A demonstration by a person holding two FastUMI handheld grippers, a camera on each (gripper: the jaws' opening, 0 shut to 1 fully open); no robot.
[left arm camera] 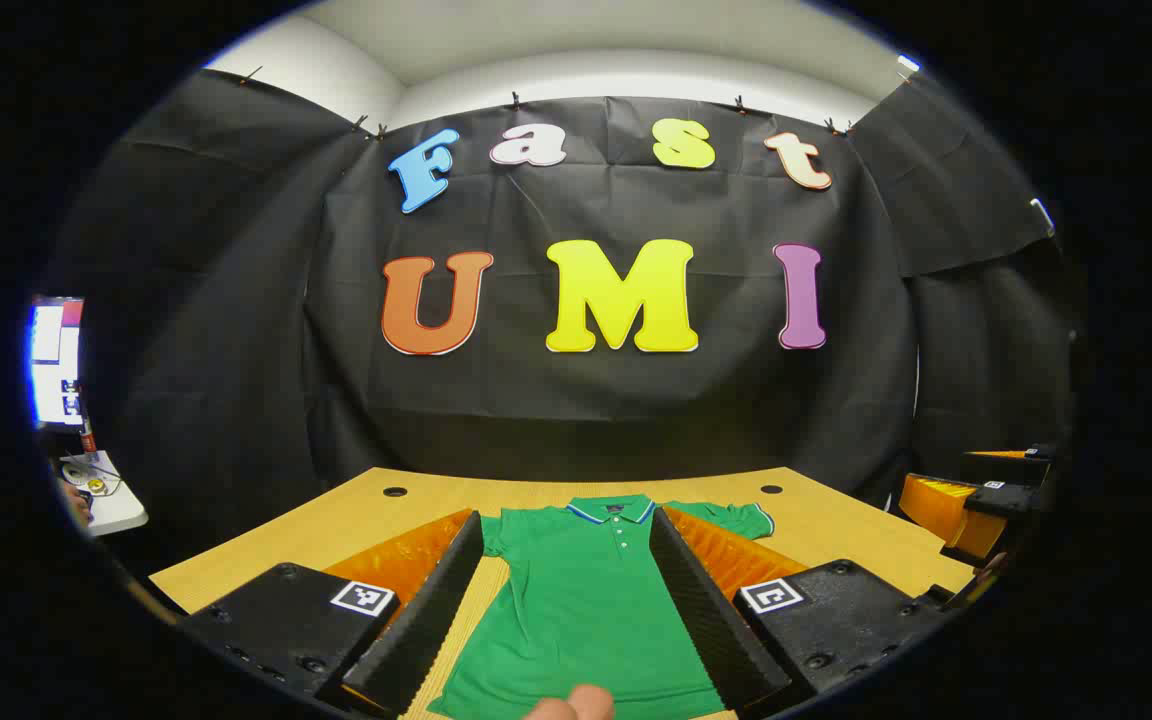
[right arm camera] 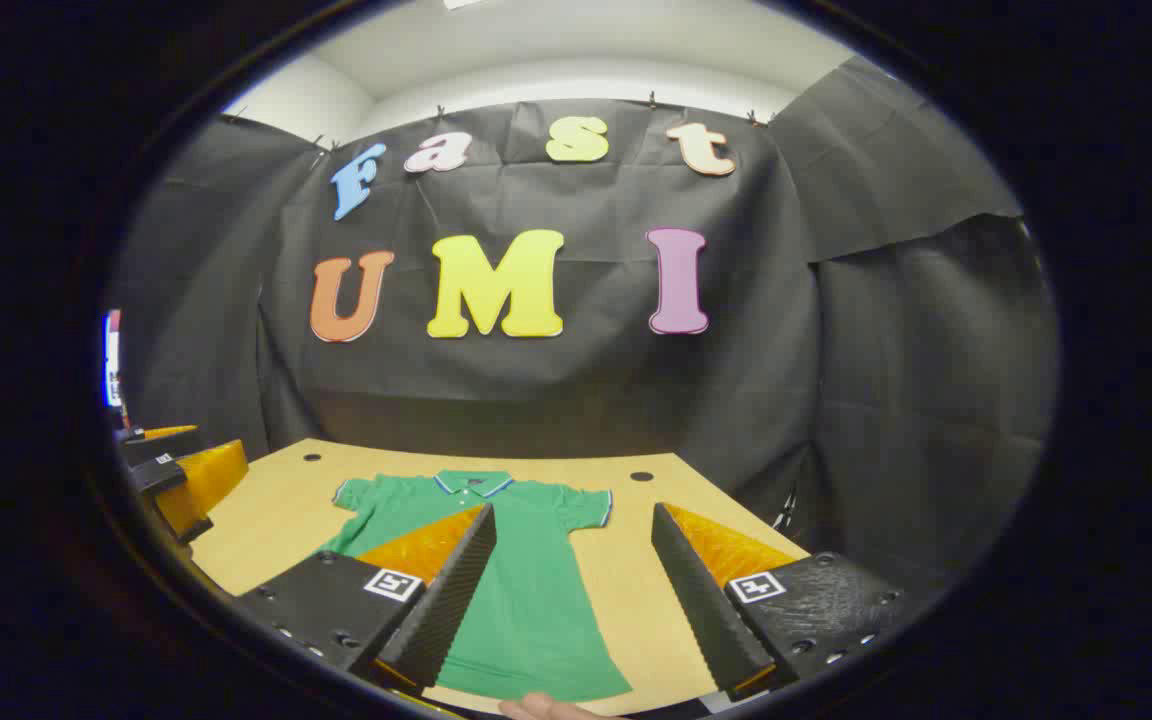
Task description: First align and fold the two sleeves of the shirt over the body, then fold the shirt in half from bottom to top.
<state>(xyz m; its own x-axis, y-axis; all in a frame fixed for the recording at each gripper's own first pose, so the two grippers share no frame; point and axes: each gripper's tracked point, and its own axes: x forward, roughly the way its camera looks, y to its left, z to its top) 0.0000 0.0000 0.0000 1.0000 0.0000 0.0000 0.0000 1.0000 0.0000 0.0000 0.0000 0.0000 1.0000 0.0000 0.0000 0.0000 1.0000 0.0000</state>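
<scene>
One green shirt (left arm camera: pixel 586 600) lies on one wooden desk (right arm camera: pixel 276 520) — nothing else of its kind. It has two short sleeves and one collar, and I count three buttons down the placket. The desk has two round holes along its far edge. I carry two grippers — left gripper (left arm camera: pixel 566 530) and right gripper (right arm camera: pixel 571 525) — each with two fingers (left arm camera: pixel 436 600).

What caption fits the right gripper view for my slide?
Right tool open above the wooden table, green polo shirt lying flat, sleeves unfolded.
</scene>
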